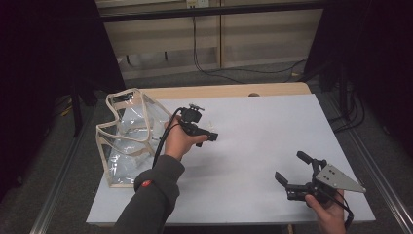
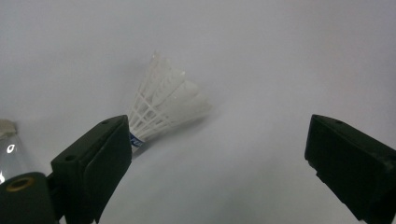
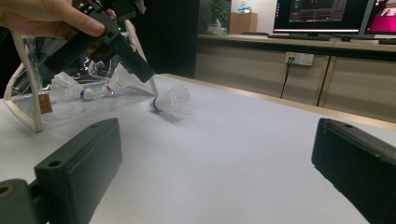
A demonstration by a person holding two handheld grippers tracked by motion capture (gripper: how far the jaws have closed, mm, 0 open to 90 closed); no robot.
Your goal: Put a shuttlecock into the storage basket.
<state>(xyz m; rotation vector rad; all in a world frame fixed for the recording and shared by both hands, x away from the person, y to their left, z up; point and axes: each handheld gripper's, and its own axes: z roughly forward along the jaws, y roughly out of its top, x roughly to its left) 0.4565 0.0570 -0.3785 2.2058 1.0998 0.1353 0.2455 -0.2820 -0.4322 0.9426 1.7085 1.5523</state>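
Note:
A white feather shuttlecock [image 2: 163, 105] lies on its side on the white table [image 1: 263, 126], just ahead of my left gripper [image 2: 219, 154], whose jaws stand wide open with nothing between them. In the right gripper view that shuttlecock [image 3: 172, 101] rests beside a clear bag [image 3: 28, 109], under the hand-held left gripper [image 3: 116, 46]. Inside the bag lie two more shuttlecocks [image 3: 70, 86]. From above, the clear bag with beige trim [image 1: 129, 136] stands at the table's left, the left gripper [image 1: 209, 139] just right of it. My right gripper [image 1: 290, 166] hovers open near the front right, with nothing in it.
A wooden edge [image 1: 229, 90] borders the far side of the table. Cables [image 1: 234, 73] run across the floor behind it. Dark curtains hang at both sides. Monitors [image 3: 322, 16] sit on a counter in the background.

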